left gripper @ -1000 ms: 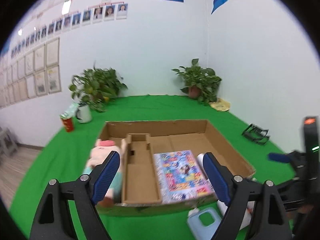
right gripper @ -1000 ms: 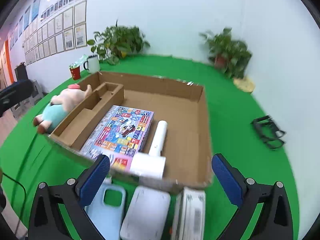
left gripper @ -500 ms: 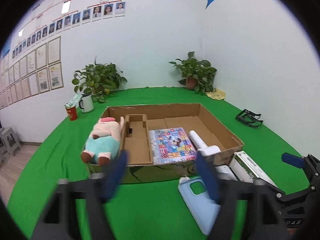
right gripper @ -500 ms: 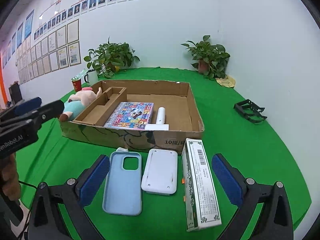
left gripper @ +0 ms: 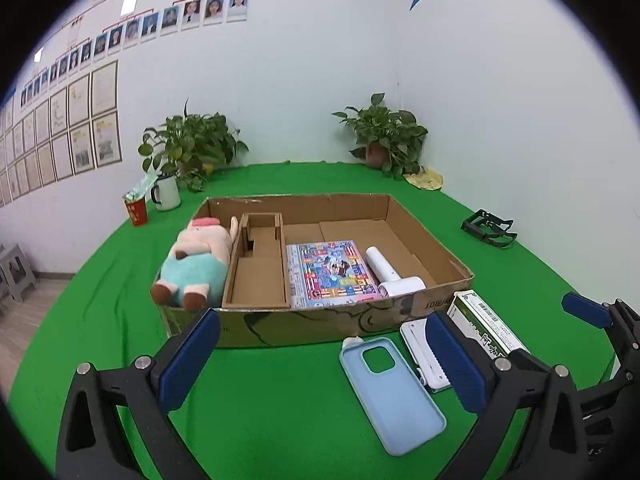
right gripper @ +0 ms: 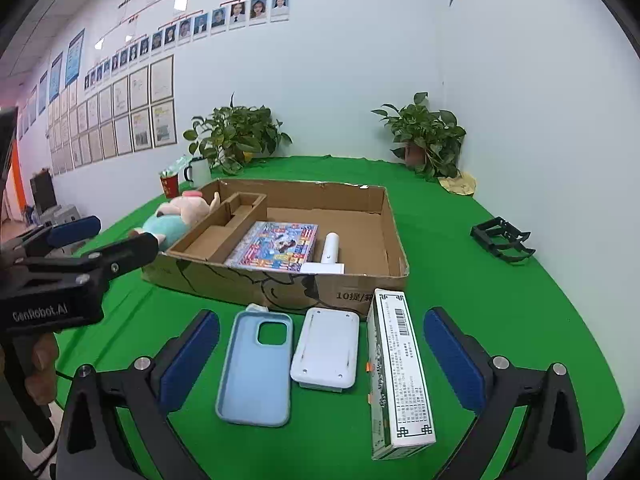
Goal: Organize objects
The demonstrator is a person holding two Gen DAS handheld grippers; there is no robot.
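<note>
Three items lay in a row on the green bench (right gripper: 460,280), just in front of the cardboard box (right gripper: 276,284):
- a light-blue phone case (right gripper: 256,372) on the left;
- a white flat device (right gripper: 326,350) in the middle;
- a green-and-white carton (right gripper: 398,372) on the right.
- Left tongs (left gripper: 320,360) and right tongs (right gripper: 320,360) both gaped wide, gripping nothing, above the bench.
- Inside the box sat a plush pig (left gripper: 200,260), a colourful book (left gripper: 328,272) and a white handheld fan (left gripper: 390,276).

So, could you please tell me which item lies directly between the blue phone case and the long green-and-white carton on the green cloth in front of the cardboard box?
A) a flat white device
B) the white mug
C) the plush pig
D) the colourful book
A: in the right wrist view the flat white device lies between the blue phone case and the green-and-white carton, outside the cardboard box.
</note>
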